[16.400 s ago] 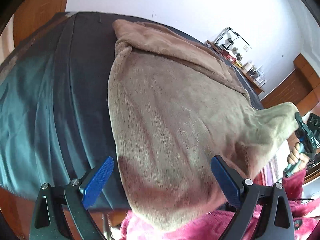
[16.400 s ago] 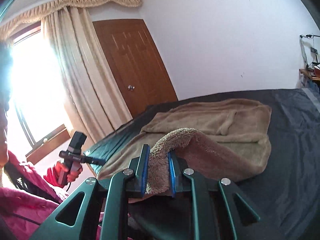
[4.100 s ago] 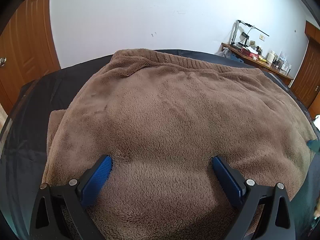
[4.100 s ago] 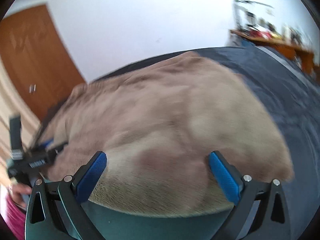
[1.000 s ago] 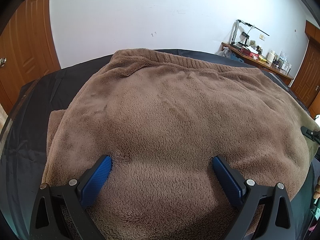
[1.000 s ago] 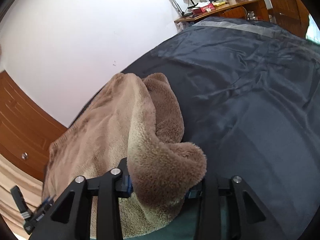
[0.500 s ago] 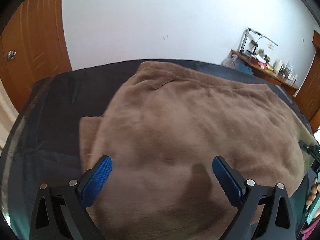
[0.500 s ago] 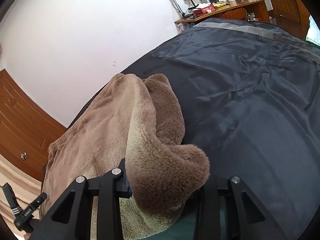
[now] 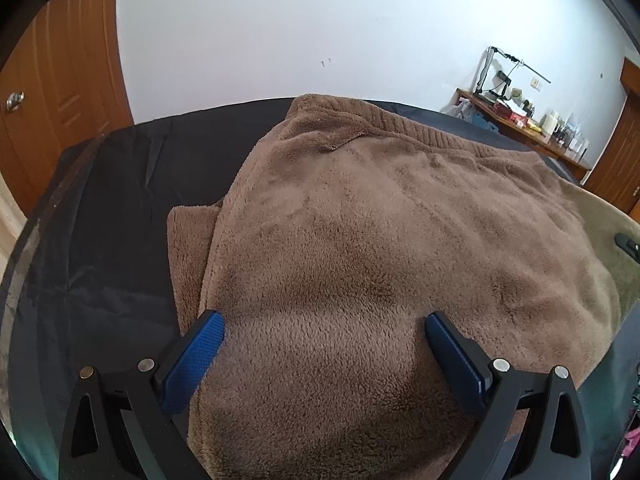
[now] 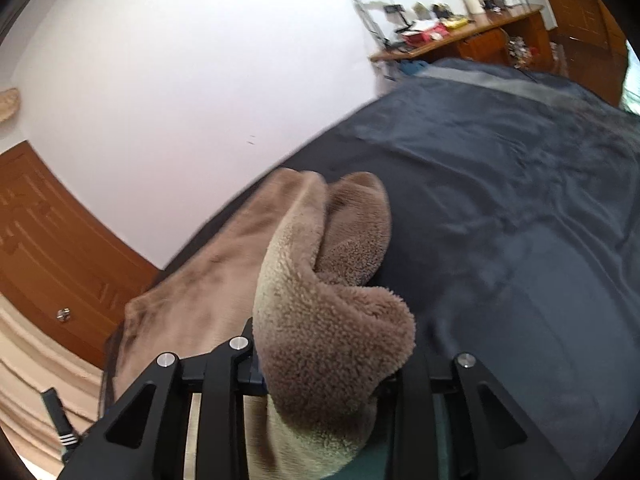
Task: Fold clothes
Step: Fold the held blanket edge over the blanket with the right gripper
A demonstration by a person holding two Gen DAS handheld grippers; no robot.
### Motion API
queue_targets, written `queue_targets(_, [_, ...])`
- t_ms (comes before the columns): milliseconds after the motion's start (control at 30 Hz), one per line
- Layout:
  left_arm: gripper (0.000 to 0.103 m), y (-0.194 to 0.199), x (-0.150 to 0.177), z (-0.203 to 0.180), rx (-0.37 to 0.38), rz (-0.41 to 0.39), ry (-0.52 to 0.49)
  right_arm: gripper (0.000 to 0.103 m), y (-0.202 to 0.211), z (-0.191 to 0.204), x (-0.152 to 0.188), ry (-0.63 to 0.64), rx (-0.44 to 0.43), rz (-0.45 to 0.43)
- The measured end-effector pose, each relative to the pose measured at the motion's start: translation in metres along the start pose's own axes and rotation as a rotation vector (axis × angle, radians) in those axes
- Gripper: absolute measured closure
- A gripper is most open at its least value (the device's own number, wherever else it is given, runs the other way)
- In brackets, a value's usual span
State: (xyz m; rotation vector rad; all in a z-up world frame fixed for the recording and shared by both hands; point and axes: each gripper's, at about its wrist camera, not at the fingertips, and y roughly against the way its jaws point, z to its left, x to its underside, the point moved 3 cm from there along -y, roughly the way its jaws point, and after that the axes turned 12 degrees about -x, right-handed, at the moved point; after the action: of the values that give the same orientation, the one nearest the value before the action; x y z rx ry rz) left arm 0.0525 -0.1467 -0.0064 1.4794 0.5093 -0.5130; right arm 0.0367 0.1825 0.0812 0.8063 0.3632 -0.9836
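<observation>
A brown fleece garment (image 9: 380,248) lies spread across a dark bedspread (image 9: 104,216), seen from your left wrist camera. Its ribbed hem runs along the far side, and a folded layer pokes out from under its left edge. Your left gripper (image 9: 323,354) rests low over the near part of the fleece, its two blue-padded fingers (image 9: 192,360) spread wide apart with fabric bulging up between them, gripping nothing. A wooden door (image 9: 52,96) stands at far left against a white wall (image 9: 304,28). A cluttered wooden desk (image 9: 520,128) sits at far right.

From your right wrist camera, the garment (image 10: 320,320) is lifted at one corner. Your right gripper (image 10: 328,376) is clamped on a thick bunch of the fleece, which spills over and hides both fingertips. The rest of the fleece trails away to the left, lying on the bedspread (image 10: 520,220). The bedspread stretches off to the right, wrinkled. The desk (image 10: 460,28) lies at the far end, beneath the white wall (image 10: 180,60).
</observation>
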Motion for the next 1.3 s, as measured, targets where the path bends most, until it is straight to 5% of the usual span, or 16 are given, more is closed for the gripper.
queue_targets(533, [0.001, 0.020, -0.011, 0.078, 0.061, 0.021, 0.309, 0.071, -0.040, 0.136, -0.001, 0.135, -0.222, 0.002])
queue_targets(667, [0.001, 0.021, -0.009, 0.083, 0.046, 0.020, 0.313, 0.071, -0.056, 0.175, 0.006, 0.166, -0.294, 0.026])
queue_targets(833, [0.001, 0.020, -0.009, 0.085, 0.006, 0.022, 0.296, 0.071, -0.080, 0.216, 0.027, 0.191, -0.359, 0.077])
queue_targets(1300, [0.001, 0.023, -0.006, 0.150, 0.019, 0.021, 0.535, 0.071, -0.137, 0.293, 0.118, 0.353, -0.468, 0.254])
